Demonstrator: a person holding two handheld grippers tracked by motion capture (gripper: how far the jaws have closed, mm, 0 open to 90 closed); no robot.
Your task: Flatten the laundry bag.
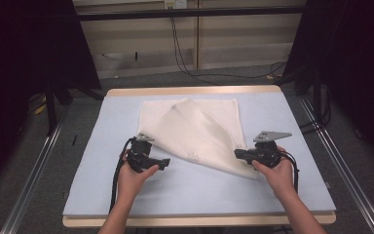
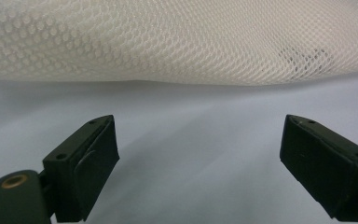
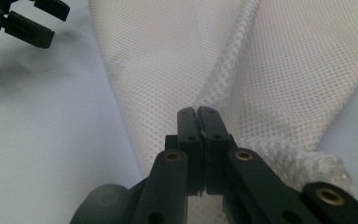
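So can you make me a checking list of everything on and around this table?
Surface: pale blue mat over a wooden table, flat.
Job's things: white mesh cloth, one corner pulled over and lifted.
Clutter: nothing seen.
Grippers: left gripper open, jaws apart facing the cloth edge; right gripper shut on the cloth corner.
Cables: black cable trailing from the left gripper; black wires on the floor behind.
Surroundings: grey floor, dark curtains either side.

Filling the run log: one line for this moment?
left gripper: open, empty | right gripper: shut on mesh cloth corner | blue mat: cloth half folded
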